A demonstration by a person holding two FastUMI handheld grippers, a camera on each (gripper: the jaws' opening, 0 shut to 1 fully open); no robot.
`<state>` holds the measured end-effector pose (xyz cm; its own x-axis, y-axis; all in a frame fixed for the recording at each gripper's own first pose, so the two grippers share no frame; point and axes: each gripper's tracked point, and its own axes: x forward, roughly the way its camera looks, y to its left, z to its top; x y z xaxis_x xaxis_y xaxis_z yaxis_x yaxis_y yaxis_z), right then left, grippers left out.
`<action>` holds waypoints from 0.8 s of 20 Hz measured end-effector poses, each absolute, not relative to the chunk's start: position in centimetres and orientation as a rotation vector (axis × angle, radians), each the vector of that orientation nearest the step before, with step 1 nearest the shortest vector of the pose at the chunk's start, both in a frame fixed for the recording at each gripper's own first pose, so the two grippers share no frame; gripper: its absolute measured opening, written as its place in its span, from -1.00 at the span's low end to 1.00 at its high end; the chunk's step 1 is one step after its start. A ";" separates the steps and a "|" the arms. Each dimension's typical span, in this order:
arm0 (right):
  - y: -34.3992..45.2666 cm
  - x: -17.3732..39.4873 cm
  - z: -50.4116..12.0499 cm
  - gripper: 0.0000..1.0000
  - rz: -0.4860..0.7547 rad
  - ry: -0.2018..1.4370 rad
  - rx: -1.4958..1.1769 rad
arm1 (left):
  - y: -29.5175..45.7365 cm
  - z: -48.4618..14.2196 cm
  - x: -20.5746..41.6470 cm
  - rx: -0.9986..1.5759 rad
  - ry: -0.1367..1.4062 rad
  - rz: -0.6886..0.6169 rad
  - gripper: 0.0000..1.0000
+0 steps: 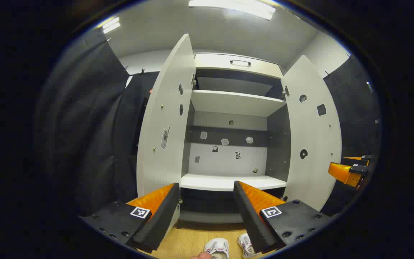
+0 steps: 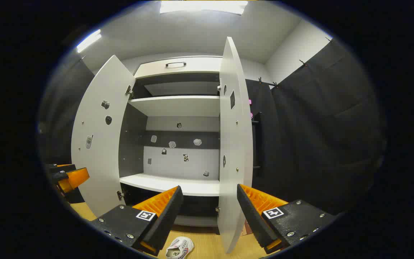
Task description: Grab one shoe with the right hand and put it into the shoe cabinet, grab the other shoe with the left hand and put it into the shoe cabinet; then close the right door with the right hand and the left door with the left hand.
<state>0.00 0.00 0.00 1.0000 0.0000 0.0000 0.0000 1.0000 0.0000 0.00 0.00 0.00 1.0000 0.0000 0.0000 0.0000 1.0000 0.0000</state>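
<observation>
Left claw [image 1: 207,201] gapes empty above two white shoes [image 1: 217,247] on wood floor [image 1: 185,241], just before cabinet [image 1: 228,108]. Right claw [image 2: 208,207] likewise spread, empty, one shoe [image 2: 180,247] below. Left door [image 1: 164,122], right door [image 1: 313,133] both swung wide. Shelves bare.

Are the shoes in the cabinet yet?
No. Both white shoes sit on the wooden floor before the open cabinet, whose visible shelves are bare.

Matt white shoe cabinet [image 1: 228,102] (metal handle [image 1: 240,63]), wood-grain floor [image 1: 189,242], white cloth-like shoes [image 1: 217,247].
</observation>
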 end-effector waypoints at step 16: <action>1.4 1.2 0.8 0.85 0.028 -0.024 -0.007 | -0.6 0.1 0.6 0.010 0.000 -0.015 0.93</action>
